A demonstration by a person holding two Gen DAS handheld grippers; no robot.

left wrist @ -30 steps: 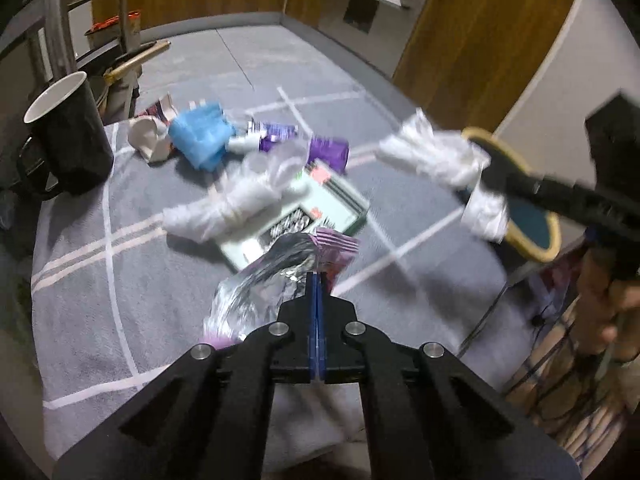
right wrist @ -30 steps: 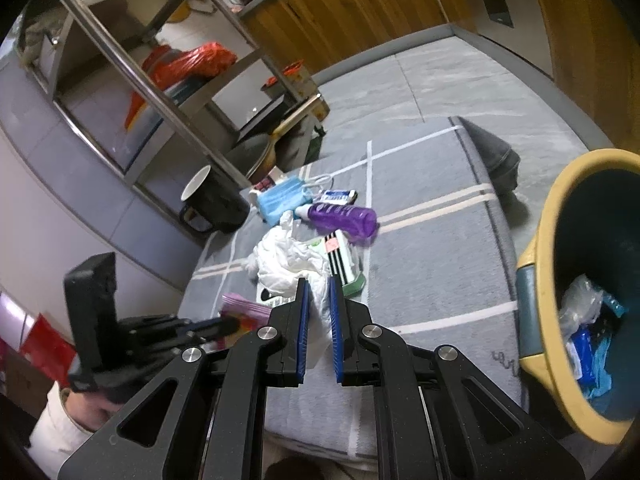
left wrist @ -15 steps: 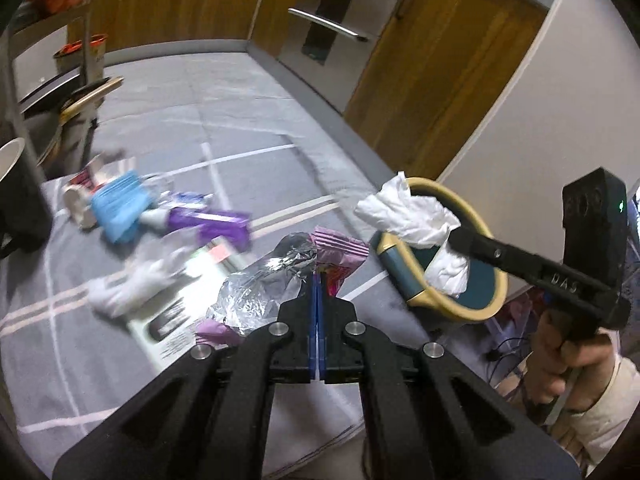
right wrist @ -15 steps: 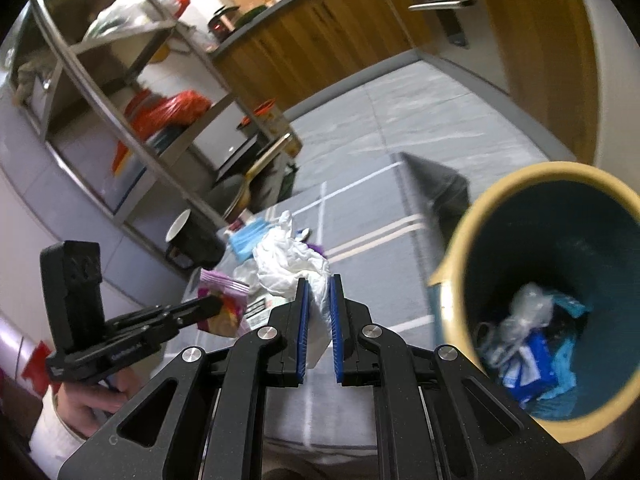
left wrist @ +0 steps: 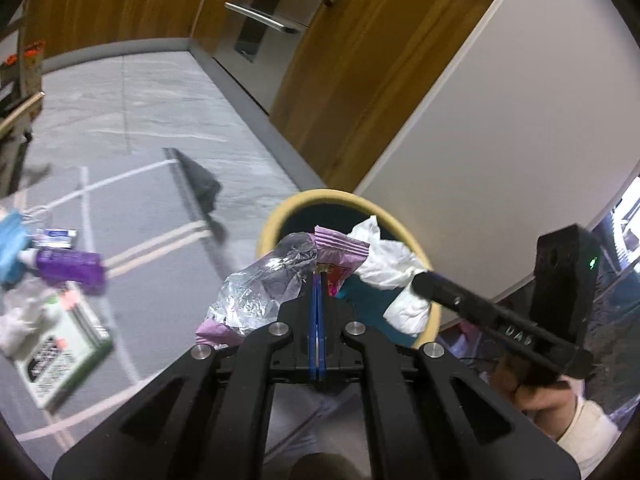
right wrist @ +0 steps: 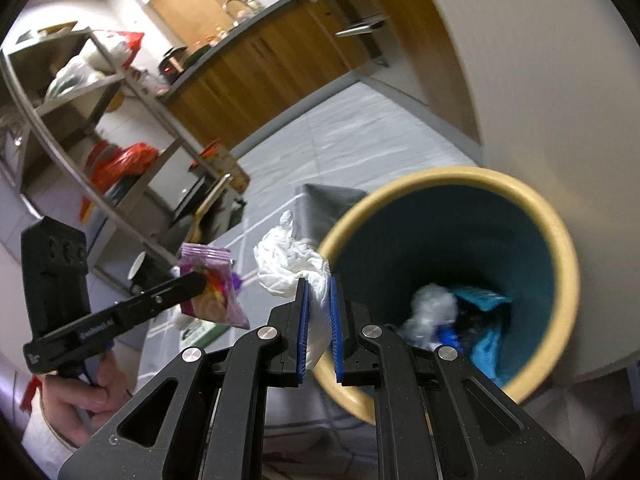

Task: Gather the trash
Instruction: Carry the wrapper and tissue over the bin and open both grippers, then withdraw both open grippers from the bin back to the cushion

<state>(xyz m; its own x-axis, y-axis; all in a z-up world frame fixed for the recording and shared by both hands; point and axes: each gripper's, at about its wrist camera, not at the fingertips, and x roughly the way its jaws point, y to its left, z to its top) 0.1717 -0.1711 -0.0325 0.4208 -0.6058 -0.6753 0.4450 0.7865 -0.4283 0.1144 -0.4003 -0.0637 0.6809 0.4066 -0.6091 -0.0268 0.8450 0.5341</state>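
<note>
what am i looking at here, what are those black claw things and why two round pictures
The black claws are not a robot: a person holds one hand-held gripper in each hand, and each carries a fisheye camera looking along its two fingers, hence two round pictures.

The left camera's picture shows the left hand-held gripper shut on a purple snack wrapper. The right one's shows the right hand-held gripper pinching crumpled white tissue. Each camera also sees the other gripper from the side.

Both hang at the yellow-rimmed bin, which already holds some trash. On the grey table lie a purple bottle, a blue face mask and a green-edged box.
</note>
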